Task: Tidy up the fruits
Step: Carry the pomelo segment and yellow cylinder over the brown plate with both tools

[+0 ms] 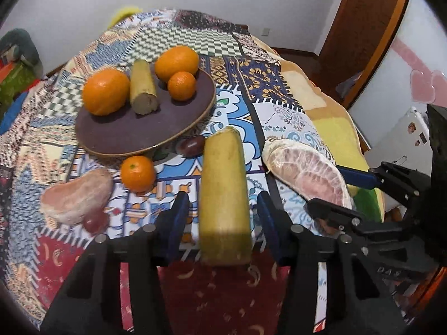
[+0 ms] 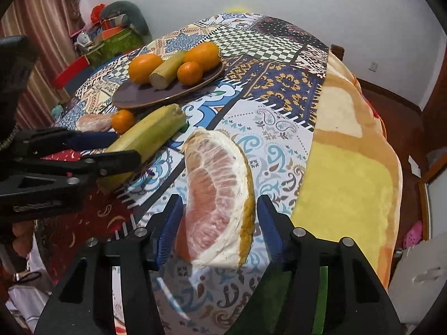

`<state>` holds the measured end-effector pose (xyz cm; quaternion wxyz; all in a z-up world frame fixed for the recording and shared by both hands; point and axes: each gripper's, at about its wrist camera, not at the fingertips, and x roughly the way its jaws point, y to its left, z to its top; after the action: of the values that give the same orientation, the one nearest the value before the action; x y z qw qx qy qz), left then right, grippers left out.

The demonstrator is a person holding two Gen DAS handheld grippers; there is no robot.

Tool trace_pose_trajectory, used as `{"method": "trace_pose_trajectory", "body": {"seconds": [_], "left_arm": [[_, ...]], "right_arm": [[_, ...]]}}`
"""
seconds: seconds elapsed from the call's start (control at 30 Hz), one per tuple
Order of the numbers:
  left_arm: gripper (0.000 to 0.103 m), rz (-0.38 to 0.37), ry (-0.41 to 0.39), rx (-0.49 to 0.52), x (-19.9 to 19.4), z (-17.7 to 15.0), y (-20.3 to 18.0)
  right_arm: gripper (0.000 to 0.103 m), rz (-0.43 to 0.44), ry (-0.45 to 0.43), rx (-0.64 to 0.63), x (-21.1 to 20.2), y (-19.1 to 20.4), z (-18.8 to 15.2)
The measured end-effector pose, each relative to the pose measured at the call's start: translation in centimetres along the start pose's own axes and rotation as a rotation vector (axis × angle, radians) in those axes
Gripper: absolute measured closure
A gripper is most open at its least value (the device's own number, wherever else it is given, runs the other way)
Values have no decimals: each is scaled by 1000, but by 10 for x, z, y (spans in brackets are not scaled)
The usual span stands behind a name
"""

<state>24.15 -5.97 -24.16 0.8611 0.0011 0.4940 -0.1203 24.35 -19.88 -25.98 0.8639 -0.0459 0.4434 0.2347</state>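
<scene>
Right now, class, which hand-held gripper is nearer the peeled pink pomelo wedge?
Right. The right hand-held gripper straddles the peeled pink pomelo wedge; the left hand-held gripper straddles the yellow-green sugarcane piece beside it.

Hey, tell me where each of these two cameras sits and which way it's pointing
Left wrist: sits on the left gripper, looking steeply down along its fingers at the sugarcane piece between them; the right gripper enters from the right.
Right wrist: sits on the right gripper, looking down at the pomelo wedge between its fingers; the left gripper enters from the left.
Shared: the plate of oranges, the patterned cloth, both pieces.
</scene>
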Motion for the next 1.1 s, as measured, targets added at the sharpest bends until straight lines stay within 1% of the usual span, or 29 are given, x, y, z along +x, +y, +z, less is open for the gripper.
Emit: {"method": "trace_pose_trajectory", "body": {"seconds": [0.27,0.33,0.37,0.43,0.6,0.8,1.1], "left_arm": [[55,-6,29,-3,22,12,-3],[58,-2,29,-7,26,14,-2],[59,0,25,-8,27,16,-2],[65,3,19,-13,28,17,-1],[65,-21,18,-31,26,17,4],[65,-27,-2,-42,13,13,4],[65,-24,-94,-57,-29,11,10]], "right_arm": [[51,2,-1,-27,14,2,8],[51,0,0,-32,17,2,10],[53,2,-3,-32,18,1,11],[54,13,-8,-29,19,-1,12],[55,13,-19,-28,16,-1,11],[56,14,-28,-22,13,-1,13],[56,13,-76,-27,-1,7,23]]}}
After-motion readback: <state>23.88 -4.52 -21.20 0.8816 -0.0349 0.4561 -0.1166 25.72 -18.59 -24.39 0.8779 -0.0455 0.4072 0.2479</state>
